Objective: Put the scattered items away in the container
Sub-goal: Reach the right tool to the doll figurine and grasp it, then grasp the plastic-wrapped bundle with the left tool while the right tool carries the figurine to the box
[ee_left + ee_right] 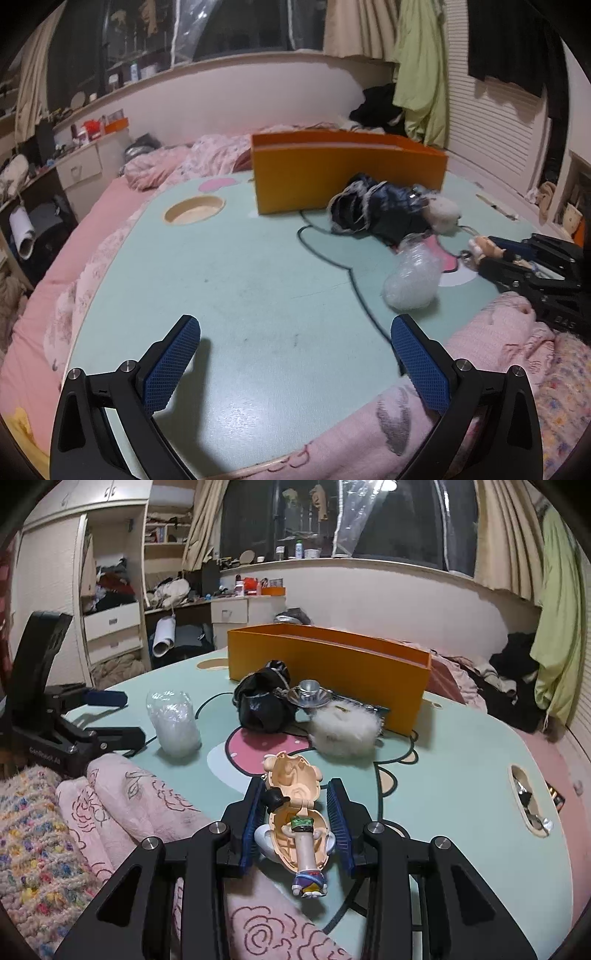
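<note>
An orange box [347, 173] stands at the far side of the mint table [240, 295]; it also shows in the right wrist view [332, 664]. In front of it lie a dark bag [264, 705], a silver dish [310, 696], a white fluffy item [343, 731] and a clear plastic bottle [175, 727]. My right gripper [295, 794] is shut on a beige toy figure [299, 812], lifted just above the table. My left gripper [295, 332] is open and empty over the table's near part, left of the bottle [413, 277].
Pink bedding [122, 812] bunches at the table's near edge. The table has a round hole [194, 210] at far left and a slot [528, 801] at right. A bed [92, 229], drawers and a window sill surround the table.
</note>
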